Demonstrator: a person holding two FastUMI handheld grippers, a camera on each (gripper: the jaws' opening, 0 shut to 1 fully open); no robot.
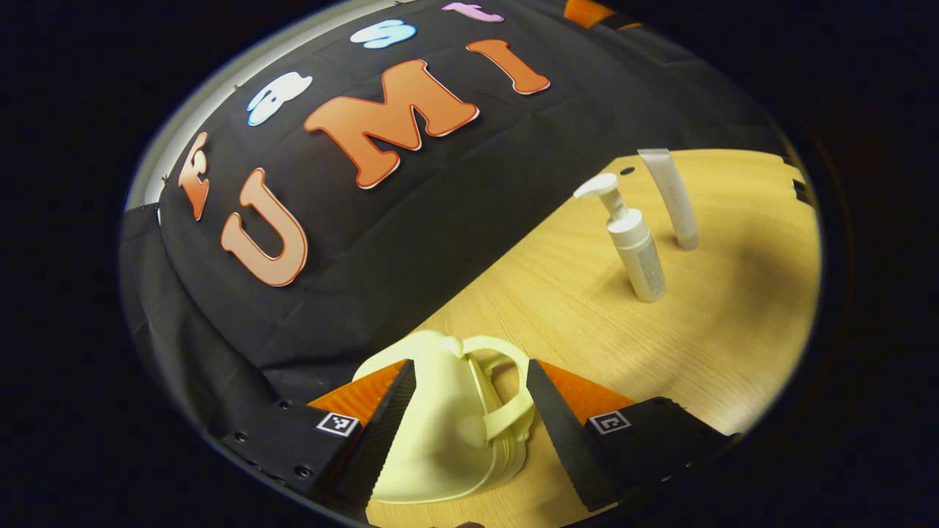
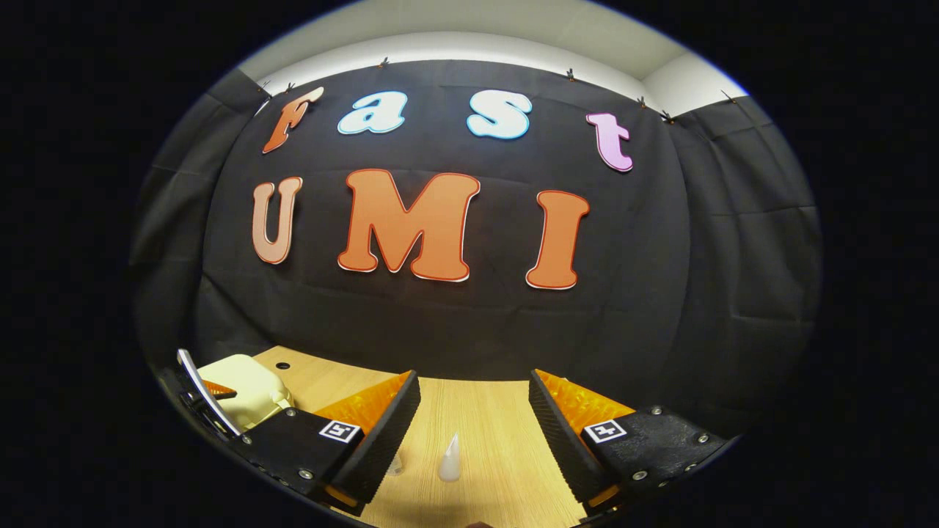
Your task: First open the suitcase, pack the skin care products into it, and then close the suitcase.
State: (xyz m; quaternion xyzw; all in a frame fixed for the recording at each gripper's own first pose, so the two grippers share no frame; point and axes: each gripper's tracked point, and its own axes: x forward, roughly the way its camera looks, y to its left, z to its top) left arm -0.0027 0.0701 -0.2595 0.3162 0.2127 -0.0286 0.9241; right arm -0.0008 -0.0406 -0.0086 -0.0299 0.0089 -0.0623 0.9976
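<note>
A small pale yellow suitcase (image 1: 440, 433) lies shut on the wooden table (image 1: 733, 345), its handle (image 1: 506, 381) facing right. My left gripper (image 1: 469, 367) is open and straddles it, a finger on each side. A white pump bottle (image 1: 637, 246) and a white tube (image 1: 673, 196) stand upright farther off to the right. In the right gripper view, my right gripper (image 2: 473, 378) is open and holds nothing, hovering above the table (image 2: 491, 411). The top of the tube (image 2: 450, 458) pokes up between its fingers. The suitcase (image 2: 246, 389) sits at the far left with the other gripper (image 2: 205, 400) by it.
The black cloth wall (image 1: 440, 242) rises right behind the table's far edge, close to the suitcase. A small dark hole (image 1: 626, 171) marks the tabletop near the tube. Bare wood lies between the suitcase and the bottles.
</note>
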